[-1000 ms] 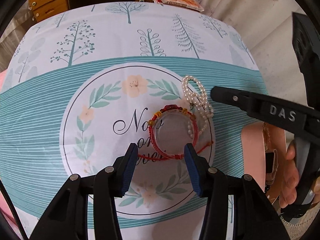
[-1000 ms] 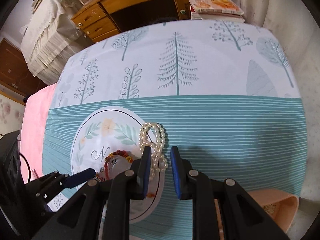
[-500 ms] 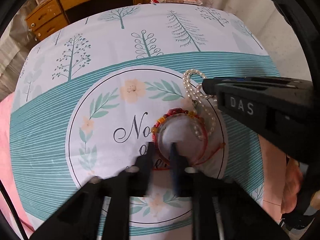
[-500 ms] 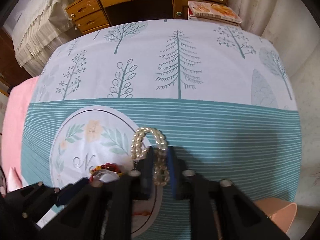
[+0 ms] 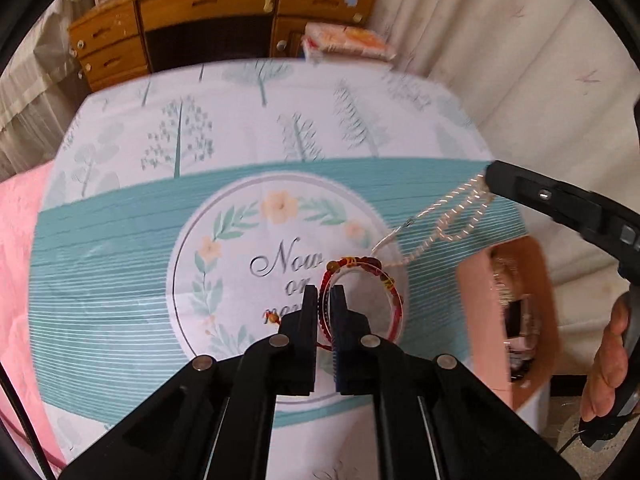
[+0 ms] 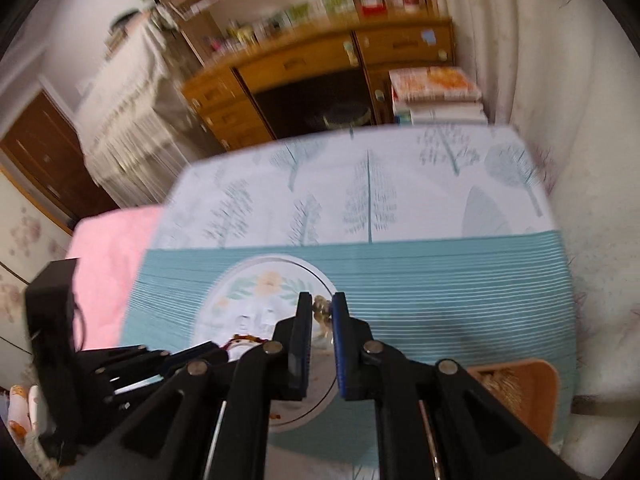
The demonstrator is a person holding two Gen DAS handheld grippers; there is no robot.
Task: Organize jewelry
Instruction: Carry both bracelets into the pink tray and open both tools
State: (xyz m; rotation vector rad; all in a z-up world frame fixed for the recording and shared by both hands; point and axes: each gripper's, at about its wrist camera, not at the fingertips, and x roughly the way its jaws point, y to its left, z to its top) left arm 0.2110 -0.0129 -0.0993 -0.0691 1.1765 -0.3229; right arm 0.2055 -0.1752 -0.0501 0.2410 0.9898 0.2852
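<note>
Pinching the near rim of the red beaded bracelet, the left gripper sits low at centre frame with its jaws nearly closed. At right in that view, the right gripper clamps a pearl strand, which hangs in loops toward the bracelet above the tablecloth. The right wrist view is blurred, so the pearls show only as a pale clump between narrow jaws. Only the left view shows inside the pink box, lower right.
</note>
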